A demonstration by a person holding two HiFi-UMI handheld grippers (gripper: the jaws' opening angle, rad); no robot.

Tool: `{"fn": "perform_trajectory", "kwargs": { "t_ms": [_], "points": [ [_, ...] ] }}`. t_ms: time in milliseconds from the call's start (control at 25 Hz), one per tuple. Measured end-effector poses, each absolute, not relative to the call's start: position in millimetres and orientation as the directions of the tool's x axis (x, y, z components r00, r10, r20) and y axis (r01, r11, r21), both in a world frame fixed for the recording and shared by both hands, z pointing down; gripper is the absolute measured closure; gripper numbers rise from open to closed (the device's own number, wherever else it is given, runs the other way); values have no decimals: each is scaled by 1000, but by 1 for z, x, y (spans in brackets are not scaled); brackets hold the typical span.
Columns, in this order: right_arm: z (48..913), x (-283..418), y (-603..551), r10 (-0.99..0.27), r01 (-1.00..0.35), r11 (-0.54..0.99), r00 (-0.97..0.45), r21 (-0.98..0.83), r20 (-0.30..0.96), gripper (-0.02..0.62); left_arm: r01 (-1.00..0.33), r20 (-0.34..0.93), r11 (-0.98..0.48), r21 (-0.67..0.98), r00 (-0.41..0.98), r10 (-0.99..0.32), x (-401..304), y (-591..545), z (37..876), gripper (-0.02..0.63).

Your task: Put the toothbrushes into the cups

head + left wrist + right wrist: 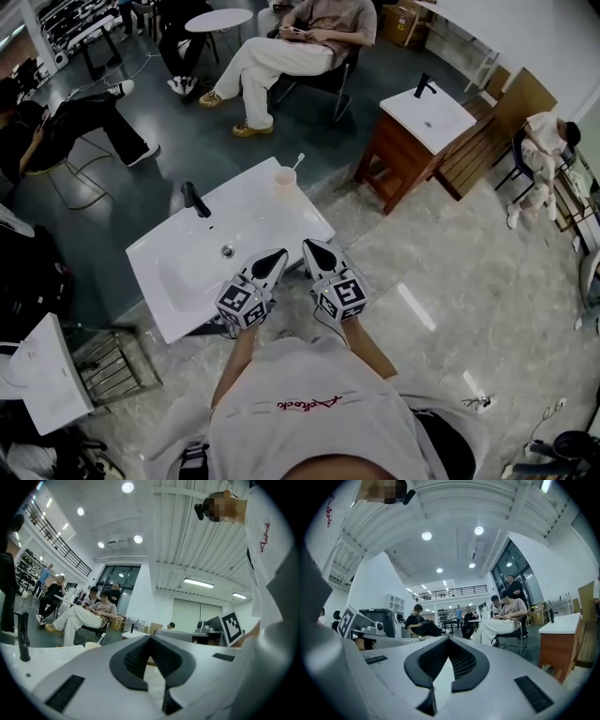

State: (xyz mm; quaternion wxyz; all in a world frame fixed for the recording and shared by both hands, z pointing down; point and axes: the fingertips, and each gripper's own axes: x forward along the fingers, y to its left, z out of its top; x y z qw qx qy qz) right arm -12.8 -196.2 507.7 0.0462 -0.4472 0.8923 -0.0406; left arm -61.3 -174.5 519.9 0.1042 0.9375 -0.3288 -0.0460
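Left gripper and right gripper are both closed, empty, at the white ceramic basin's front edge. A white toothbrush already stands in the pale pink cup at the far rim; keeping well clear should avoid tipping it.

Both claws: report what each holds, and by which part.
Nothing is held. The left claw and the right claw are both shut and empty.

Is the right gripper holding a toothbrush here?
No: the fingers of the right gripper meet with nothing between them, and the only visible toothbrush stands in the cup on the sink.
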Motion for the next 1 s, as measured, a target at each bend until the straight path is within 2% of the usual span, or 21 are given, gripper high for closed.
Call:
{"fn": "perform_trajectory", "kwargs": {
  "t_ms": [1000],
  "points": [
    [526, 53, -76, -759, -751, 644, -651, -145, -1, 601, -671, 30, -703, 236, 728, -685, 3, -54, 535, 594]
  ]
}}
